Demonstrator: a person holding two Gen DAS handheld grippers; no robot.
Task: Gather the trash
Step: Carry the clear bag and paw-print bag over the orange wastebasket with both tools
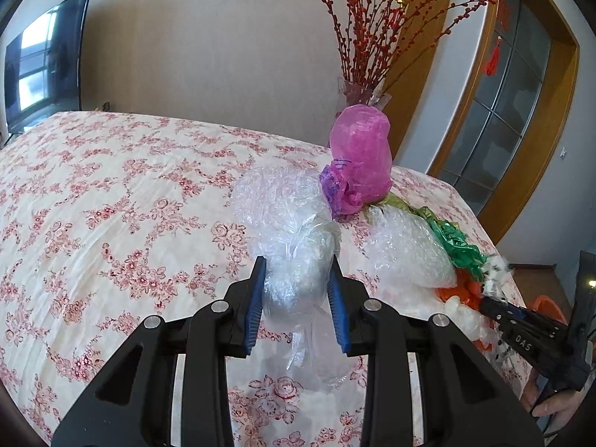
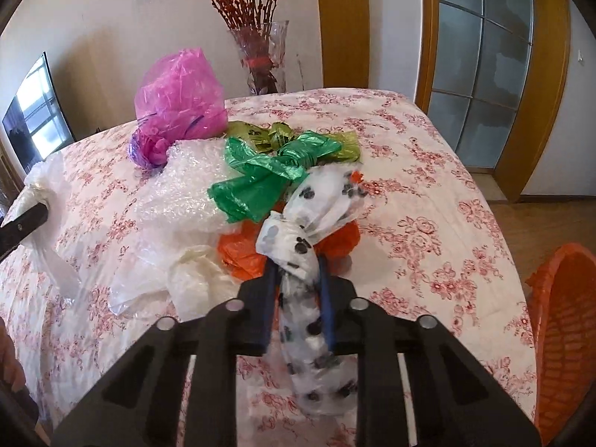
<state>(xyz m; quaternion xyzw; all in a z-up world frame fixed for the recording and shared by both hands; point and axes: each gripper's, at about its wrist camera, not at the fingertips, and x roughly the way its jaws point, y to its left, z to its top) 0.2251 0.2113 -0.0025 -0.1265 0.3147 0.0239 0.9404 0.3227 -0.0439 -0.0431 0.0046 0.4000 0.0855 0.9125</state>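
Note:
My left gripper [image 1: 297, 264] is shut on a crumpled clear plastic bag [image 1: 294, 231], which bulges between the blue pads above the floral bed cover [image 1: 111, 205]. My right gripper [image 2: 296, 264] is shut on a white bag with black paw prints [image 2: 316, 201], twisted and running up between the jaws. Around it lie a green bag [image 2: 268, 175], an orange bag [image 2: 242, 253], bubble wrap [image 2: 178, 193] and a knotted pink bag [image 2: 182, 93]. The left wrist view shows the right gripper [image 1: 491, 301] at the bed's right edge, beside the bubble wrap [image 1: 406, 249] and pink bag [image 1: 363, 156].
An orange mesh basket [image 2: 566, 327] stands on the floor to the right of the bed. A glass vase of red branches [image 2: 264, 56] stands behind the bed, next to a wooden-framed glass door [image 2: 480, 67]. A dark TV [image 1: 44, 74] hangs at far left.

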